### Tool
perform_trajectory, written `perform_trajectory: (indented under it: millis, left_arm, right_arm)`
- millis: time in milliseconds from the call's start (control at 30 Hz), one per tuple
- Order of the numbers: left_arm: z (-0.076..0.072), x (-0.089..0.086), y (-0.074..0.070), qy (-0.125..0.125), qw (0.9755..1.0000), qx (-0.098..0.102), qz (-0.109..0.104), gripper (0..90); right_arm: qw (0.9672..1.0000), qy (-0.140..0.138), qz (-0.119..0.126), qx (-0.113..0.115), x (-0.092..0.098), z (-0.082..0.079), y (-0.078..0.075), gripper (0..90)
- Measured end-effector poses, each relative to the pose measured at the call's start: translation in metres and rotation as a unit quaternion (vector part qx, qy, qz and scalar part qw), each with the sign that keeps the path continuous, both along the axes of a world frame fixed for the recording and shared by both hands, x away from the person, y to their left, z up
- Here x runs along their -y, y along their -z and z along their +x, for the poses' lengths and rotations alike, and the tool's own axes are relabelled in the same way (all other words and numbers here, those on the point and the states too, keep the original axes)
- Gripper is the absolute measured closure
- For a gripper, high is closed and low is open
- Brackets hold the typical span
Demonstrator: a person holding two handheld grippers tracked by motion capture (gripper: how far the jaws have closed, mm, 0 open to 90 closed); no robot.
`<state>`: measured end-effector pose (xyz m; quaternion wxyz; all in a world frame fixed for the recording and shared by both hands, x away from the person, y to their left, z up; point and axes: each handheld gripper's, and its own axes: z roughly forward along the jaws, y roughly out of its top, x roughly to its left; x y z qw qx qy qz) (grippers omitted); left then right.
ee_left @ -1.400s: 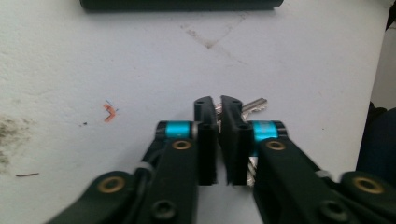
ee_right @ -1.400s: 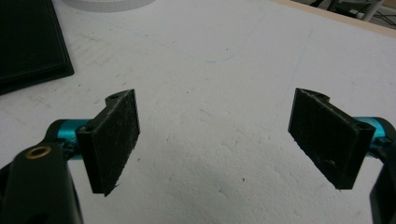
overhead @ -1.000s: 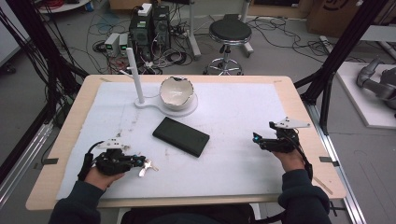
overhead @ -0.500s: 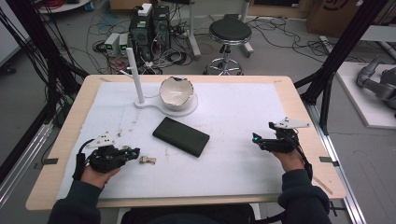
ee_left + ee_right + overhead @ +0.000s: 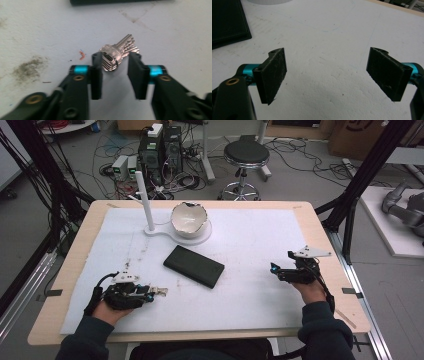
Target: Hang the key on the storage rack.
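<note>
A white-covered table [image 5: 260,250] carries keys [image 5: 159,291], a black case [image 5: 194,266] and a stand [image 5: 165,227].

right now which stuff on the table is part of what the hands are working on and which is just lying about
In the job:
- keys, lying on the white mat between the parted jaws, which have just been opening
- left gripper

Lying about:
- black flat case
- white bowl on its round stand
- white post
- right gripper, open over bare mat

**Keys at the left gripper's tips**

The left gripper [image 5: 150,292] lies on the mat [image 5: 250,245], its jaws having just been opening, with the keys [image 5: 160,290] at its tips. A black case [image 5: 194,266] lies just beyond. The right gripper [image 5: 276,270] rests well apart.
</note>
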<state>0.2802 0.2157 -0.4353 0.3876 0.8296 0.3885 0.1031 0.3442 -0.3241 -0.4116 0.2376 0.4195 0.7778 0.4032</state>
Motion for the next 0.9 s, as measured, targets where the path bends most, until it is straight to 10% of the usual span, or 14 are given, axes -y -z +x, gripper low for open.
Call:
perform_trajectory:
  millis: [200,433,567,900]
  left_arm:
    - [0.002,-0.01,-0.001,-0.02,0.9998,0.008,-0.005,87.5]
    - [0.002,-0.01,-0.002,-0.015,0.9983,-0.001,-0.056,74.1]
    - [0.002,-0.001,0.003,-0.004,0.9995,-0.008,-0.03,66.7]
    - [0.003,-0.008,0.004,-0.02,0.9997,-0.004,-0.012,86.8]
  right_arm:
    - [1.0,0.0,0.0,-0.001,0.0,0.0,0.0,16.5]
    - [1.0,0.0,-0.001,-0.001,0.0,0.0,0.0,16.5]
    - [1.0,0.0,-0.002,-0.001,0.0,0.0,0.0,16.4]
    - [1.0,0.0,0.0,-0.002,0.001,0.0,0.001,16.5]
